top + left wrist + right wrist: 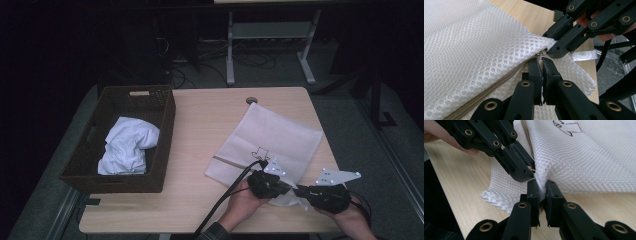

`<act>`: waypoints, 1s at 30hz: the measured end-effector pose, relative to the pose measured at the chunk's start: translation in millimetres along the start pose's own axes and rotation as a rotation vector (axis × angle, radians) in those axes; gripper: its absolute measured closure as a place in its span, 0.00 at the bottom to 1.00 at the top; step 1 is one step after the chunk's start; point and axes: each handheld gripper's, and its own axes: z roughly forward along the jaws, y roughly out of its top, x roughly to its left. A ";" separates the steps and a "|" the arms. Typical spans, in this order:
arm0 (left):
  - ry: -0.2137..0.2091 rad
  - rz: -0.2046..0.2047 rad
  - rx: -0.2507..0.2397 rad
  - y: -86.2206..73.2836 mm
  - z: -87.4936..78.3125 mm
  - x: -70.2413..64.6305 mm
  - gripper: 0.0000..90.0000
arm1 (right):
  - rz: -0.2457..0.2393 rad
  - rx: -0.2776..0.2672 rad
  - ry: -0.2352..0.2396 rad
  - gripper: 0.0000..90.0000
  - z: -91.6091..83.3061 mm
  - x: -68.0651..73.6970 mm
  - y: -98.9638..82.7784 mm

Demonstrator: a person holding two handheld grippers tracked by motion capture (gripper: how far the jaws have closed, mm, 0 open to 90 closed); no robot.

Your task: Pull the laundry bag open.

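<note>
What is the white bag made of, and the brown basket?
The white bag looks like soft mesh fabric, probably synthetic: its surface is rows of tiny holes, and it bunches where the right claw pinches it. The brown basket seems woven, perhaps wicker or rattan: its walls show a fine plaited texture with a dull finish.

White mesh laundry bag [474, 47] — honeycomb-textured cloth, tan zipper [486, 90]; matt black plastic grippers [540, 195]; smooth pale wood table [200, 115] — dark woven wicker basket [165, 130].
</note>
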 end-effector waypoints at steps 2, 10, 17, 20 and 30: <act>0.003 -0.001 0.004 -0.1 0.1 -0.2 0.97 | 0.002 0.002 0.002 0.92 0.4 -0.1 0.1; 0.009 -0.061 0.000 -3.4 -7.0 10.2 0.97 | 0.019 0.002 -0.012 0.93 -1.6 -2.3 -1.2; -0.016 -0.031 -0.006 -5.5 -10.3 11.2 0.97 | 0.022 -0.007 0.011 0.93 -1.9 -4.1 -2.4; -0.003 -0.020 -0.002 -4.8 -10.9 10.4 0.97 | 0.017 -0.013 0.007 0.93 -2.0 -4.2 -2.3; 0.005 -0.033 -0.014 -7.7 -15.2 15.4 0.97 | 0.017 -0.016 -0.014 0.93 -4.8 -3.9 -2.7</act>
